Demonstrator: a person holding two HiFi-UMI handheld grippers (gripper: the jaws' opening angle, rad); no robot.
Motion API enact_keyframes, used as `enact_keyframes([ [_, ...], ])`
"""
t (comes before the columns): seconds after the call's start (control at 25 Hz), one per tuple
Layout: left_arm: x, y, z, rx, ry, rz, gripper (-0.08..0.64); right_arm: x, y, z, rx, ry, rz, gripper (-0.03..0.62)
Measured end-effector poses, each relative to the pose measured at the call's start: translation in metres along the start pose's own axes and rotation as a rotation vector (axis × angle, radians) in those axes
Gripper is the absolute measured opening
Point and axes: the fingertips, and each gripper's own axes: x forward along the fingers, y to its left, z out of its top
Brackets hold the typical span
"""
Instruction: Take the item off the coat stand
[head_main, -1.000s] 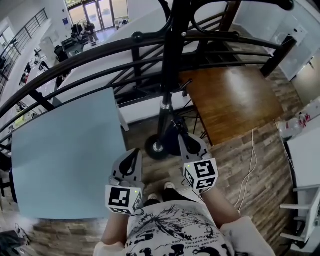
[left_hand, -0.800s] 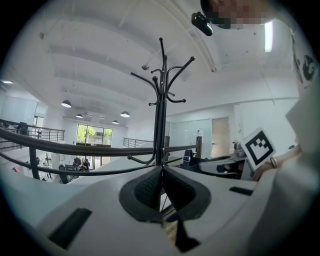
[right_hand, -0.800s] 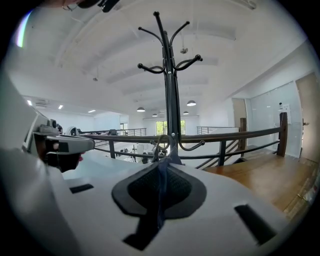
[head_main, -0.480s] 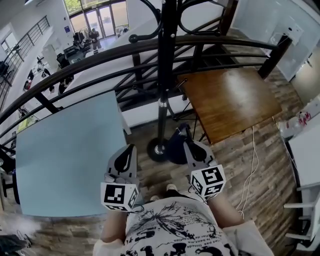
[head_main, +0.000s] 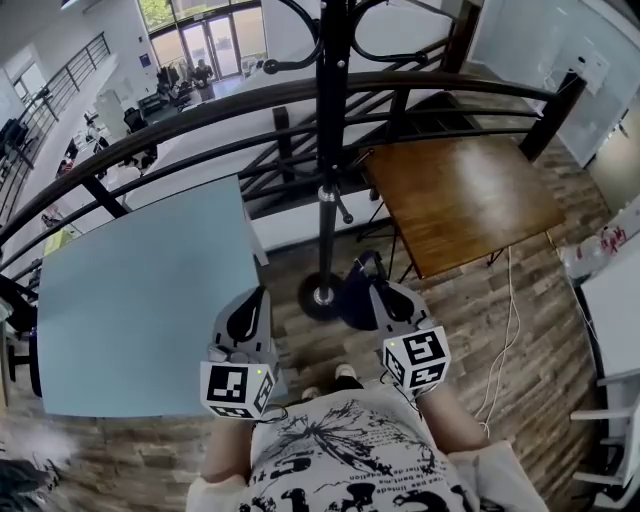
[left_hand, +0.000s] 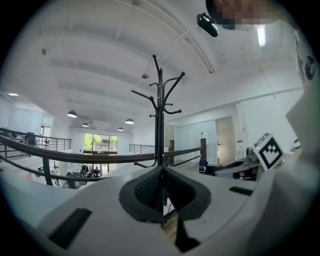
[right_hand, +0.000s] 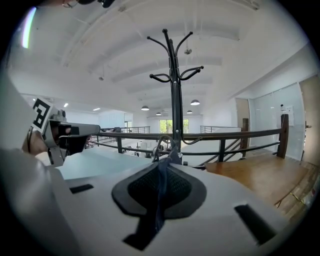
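Head view: right claw (head_main: 376, 292) sits low, just beside the base of the coat stand (head_main: 328, 150), with the dark blue item (head_main: 356, 296) bunched at its tip, seemingly clear of the hooks. Left claw (head_main: 254, 304) is apart from it, by the corner of the pale blue table (head_main: 140, 300). Left gripper view: left claw (left_hand: 160, 186) clenched on nothing, stand straight ahead. Right gripper view: right claw (right_hand: 163, 176) clamped on a thin fold of the item (right_hand: 157, 212). Risks: the thin pinch may slip, and a loose strap may catch the pole if you swing across. Room: railing (head_main: 200, 110) closes the far side, wooden table (head_main: 460, 195) the right. Open floor lies back toward you.
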Motion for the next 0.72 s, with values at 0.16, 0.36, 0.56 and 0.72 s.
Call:
enact_keyframes([
  [0.16, -0.008, -0.006, -0.001, 0.01, 0.002, 0.013, 0.005, -0.009, 0.003, 0.01, -0.017, -0.041, 0.017, 0.014],
  [0.36, -0.011, -0.005, 0.001, 0.007, -0.002, 0.029, 0.005, -0.01, 0.002, 0.02, -0.044, -0.074, 0.018, 0.011],
  [0.56, -0.009, -0.006, 0.0, 0.006, -0.001, 0.043, 0.005, -0.009, -0.001, 0.025, -0.05, -0.084, 0.027, 0.011],
  [0.72, -0.005, -0.005, 0.0, 0.012, 0.004, 0.051, 0.005, -0.005, -0.005, 0.025, -0.048, -0.077, 0.025, 0.011],
])
